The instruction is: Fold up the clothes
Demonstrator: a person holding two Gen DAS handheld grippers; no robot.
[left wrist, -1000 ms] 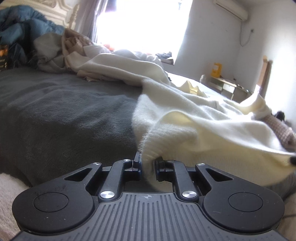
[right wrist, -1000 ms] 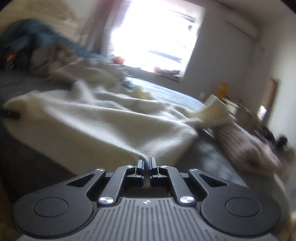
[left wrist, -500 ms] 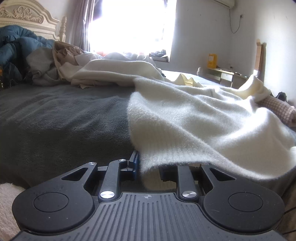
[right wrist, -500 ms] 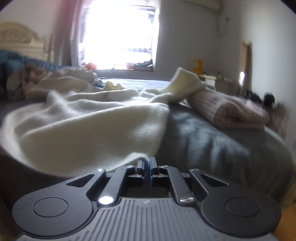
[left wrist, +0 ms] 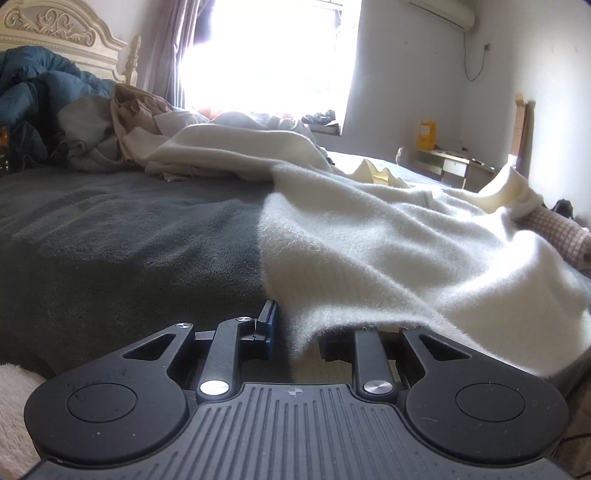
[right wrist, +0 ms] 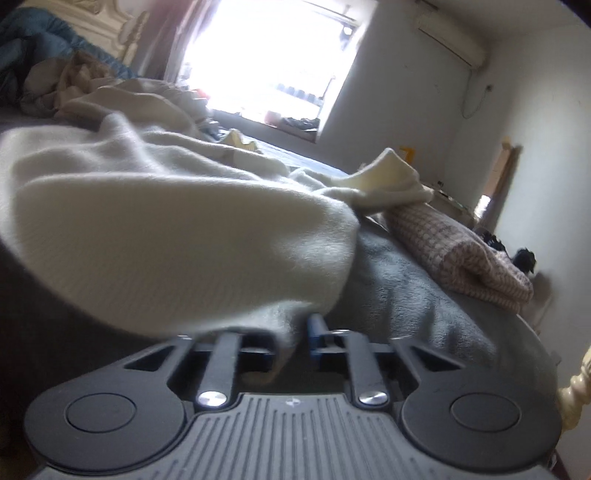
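1. In the left wrist view, a blue duvet (left wrist: 40, 96) was heaped at the upper left of the frame against a carved cream headboard (left wrist: 55, 27).
2. Just right of it sat a pile of crumpled grey and beige clothes (left wrist: 122, 125), below the bright window (left wrist: 266, 55) at the top centre.
3. A dark grey blanket (left wrist: 129, 236) covered the bed across the left and centre of the frame.
4. The left hand-held gripper (left wrist: 297, 330) stood at the bottom centre with its jaws apart; the hem of the cream sweater (left wrist: 388, 251) hung loose between them and draped over the right finger.
5. The sweater spread from the centre to the right of the frame, lying on the grey blanket.
6. A pink checked garment (left wrist: 557, 236) lay at the right edge, touching the sweater's far side.
7. In the right wrist view, the cream sweater (right wrist: 166, 221) filled the left and centre of the frame.
8. The right hand-held gripper (right wrist: 293, 341) at the bottom centre was also parted, a fold of the sweater's edge sagging between its jaws and hiding the left fingertip.
9. The pink checked garment (right wrist: 461, 251) lay folded on the blanket at the right, just beside the sweater.
10. A cream bedpost (right wrist: 576, 387) showed at the lower right edge.
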